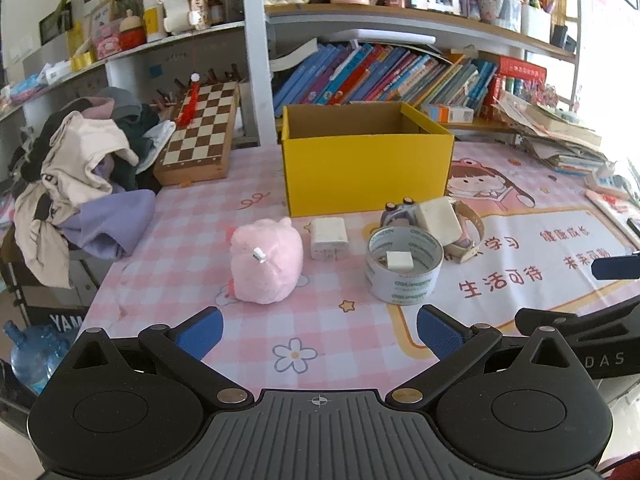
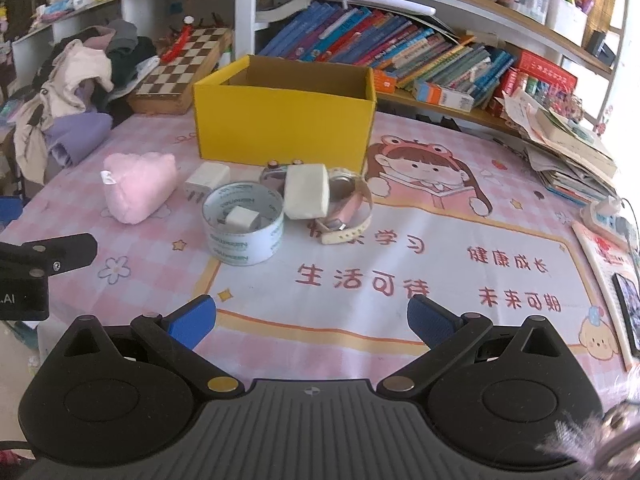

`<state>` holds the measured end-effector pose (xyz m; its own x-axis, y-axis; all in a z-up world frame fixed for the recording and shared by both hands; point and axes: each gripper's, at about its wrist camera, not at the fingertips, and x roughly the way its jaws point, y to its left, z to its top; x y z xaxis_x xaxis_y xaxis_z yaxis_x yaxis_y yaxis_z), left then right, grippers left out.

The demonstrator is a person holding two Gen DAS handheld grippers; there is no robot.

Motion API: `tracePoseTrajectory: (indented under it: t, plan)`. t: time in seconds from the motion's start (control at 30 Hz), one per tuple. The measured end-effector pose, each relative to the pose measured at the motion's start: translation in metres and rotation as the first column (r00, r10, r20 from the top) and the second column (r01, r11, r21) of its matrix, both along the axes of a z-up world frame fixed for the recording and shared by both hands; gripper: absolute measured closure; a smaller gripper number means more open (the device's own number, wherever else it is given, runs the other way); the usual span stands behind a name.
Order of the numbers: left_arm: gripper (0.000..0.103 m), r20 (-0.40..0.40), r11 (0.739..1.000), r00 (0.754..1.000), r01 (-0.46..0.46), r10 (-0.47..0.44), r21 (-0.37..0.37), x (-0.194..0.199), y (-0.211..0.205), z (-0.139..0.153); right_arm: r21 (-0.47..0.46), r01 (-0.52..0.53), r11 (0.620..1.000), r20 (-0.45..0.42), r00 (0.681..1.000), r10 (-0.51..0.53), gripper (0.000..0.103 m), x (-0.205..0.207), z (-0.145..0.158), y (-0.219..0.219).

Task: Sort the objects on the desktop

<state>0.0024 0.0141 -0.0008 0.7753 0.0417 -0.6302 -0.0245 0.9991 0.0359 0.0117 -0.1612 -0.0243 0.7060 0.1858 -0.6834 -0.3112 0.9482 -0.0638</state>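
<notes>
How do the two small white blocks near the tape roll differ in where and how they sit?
The small white cube lies inside the tape roll, ringed by its wall; the white charger lies on the bare tablecloth, between the pink plush and the roll. The charger looks larger and flatter, with prongs showing at one end; no prongs show on the cube. Both are white, boxy and untouched by either gripper.

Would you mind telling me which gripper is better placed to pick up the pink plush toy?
Left. The pink plush toy lies just ahead of the open left gripper, but far left of the right gripper.
</notes>
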Motion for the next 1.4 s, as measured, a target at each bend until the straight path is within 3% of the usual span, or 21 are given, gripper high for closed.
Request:
tracePoseTrajectory:
  t: [0.73, 1.1, 1.4]
  plan:
    - [0.0, -0.034, 0.999, 0.999, 0.031, -0.031, -0.009, 0.014, 0.001, -0.005, 0.038, -0.034, 0.999, -0.002, 0.999, 0.034, 0.002, 0.026, 0.002, 0.007]
    - [0.0, -0.068, 0.999, 0.997, -0.037, 0.036, -0.005, 0.041, 0.003, -0.002, 0.055, -0.081, 0.995, -0.022, 0.996, 0.083, 0.002, 0.067, 0.008, 0.006]
    - [0.0, -0.073, 0.997, 0.995, -0.073, 0.072, -0.006, 0.06, 0.002, 0.001, 0.058, -0.178, 0.982, -0.042, 0.983, 0.181, 0.002, 0.1, 0.014, 0.017]
